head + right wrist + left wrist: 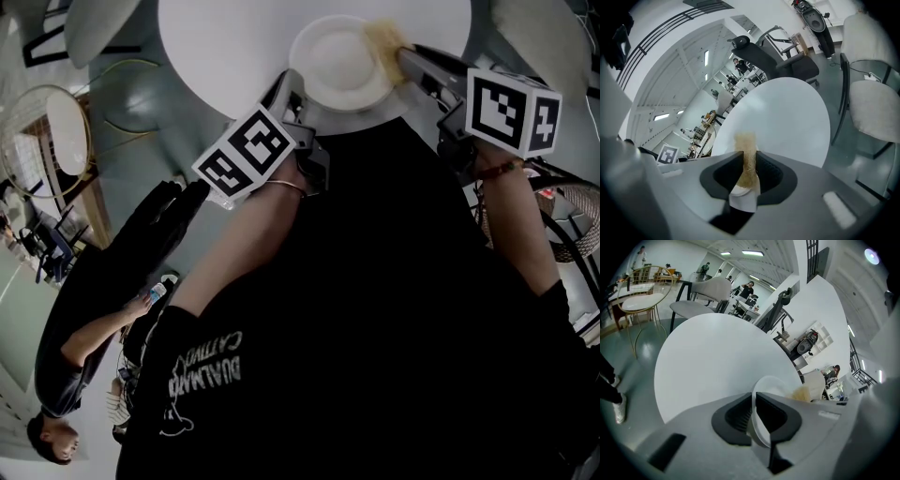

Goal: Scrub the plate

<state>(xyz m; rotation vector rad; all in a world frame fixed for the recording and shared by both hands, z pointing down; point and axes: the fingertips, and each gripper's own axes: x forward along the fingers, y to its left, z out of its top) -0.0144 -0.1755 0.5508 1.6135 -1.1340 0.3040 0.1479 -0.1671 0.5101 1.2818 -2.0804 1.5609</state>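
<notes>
A white plate is at the near edge of the round white table. My left gripper is shut on the plate's left rim. In the left gripper view the thin rim runs between the two dark pads, and the left gripper clamps it. My right gripper is shut on a tan scrub pad that lies against the plate's right rim. In the right gripper view the pad stands upright between the jaws of the right gripper. The tan pad also shows beyond the plate.
A person sits at the lower left beside a gold wire side table. Grey chairs stand around the table: one at the right and one at the far side. The table top beyond the plate is bare.
</notes>
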